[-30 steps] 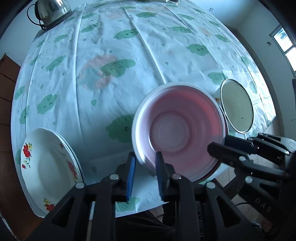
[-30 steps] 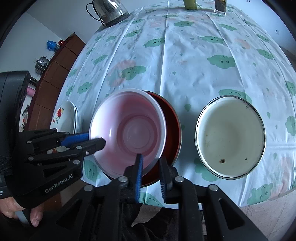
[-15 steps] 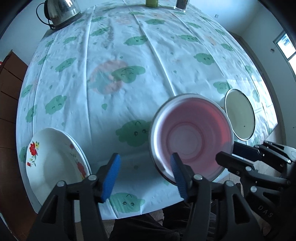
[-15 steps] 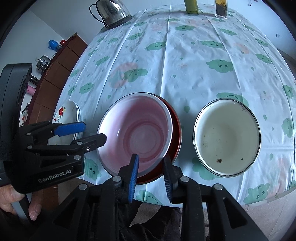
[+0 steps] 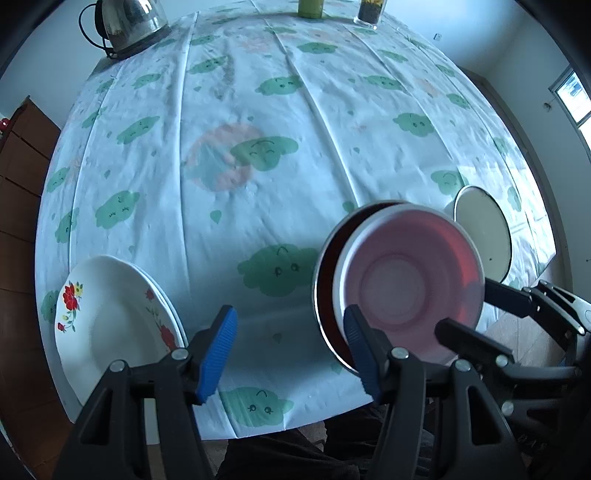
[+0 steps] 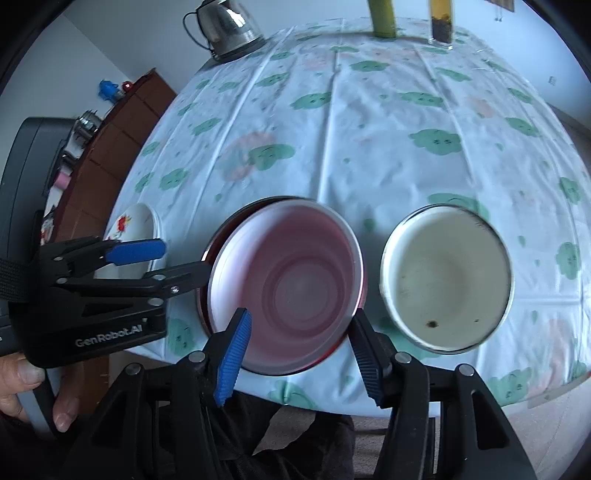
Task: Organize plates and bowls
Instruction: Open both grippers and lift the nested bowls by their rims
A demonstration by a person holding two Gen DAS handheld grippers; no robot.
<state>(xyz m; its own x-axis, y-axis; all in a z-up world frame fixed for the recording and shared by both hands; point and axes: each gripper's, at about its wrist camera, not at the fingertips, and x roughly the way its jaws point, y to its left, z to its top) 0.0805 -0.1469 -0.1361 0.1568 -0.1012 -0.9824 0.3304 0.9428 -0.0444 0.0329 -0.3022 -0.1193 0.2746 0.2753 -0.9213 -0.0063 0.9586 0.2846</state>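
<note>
A pink-lined white bowl (image 6: 291, 288) sits nested in a red bowl (image 6: 208, 254) near the table's front edge; both show in the left wrist view, pink bowl (image 5: 410, 288) in red bowl (image 5: 325, 280). A cream enamel bowl (image 6: 447, 277) stands to their right, and it shows in the left wrist view (image 5: 484, 232). White floral plates (image 5: 114, 325) are stacked at the front left. My left gripper (image 5: 288, 350) is open and empty, between plates and bowls. My right gripper (image 6: 299, 354) is open, its fingers either side of the bowls' near rim.
A steel kettle (image 5: 129, 22) stands at the far left of the table. A green bottle (image 6: 384, 18) and a glass jar (image 6: 441, 22) stand at the far edge. A wooden cabinet (image 6: 122, 122) runs along the left.
Both grippers let go of the pink bowl and opened wide. The bowl now rests in the red bowl. Both grippers have drawn back towards the table's front edge.
</note>
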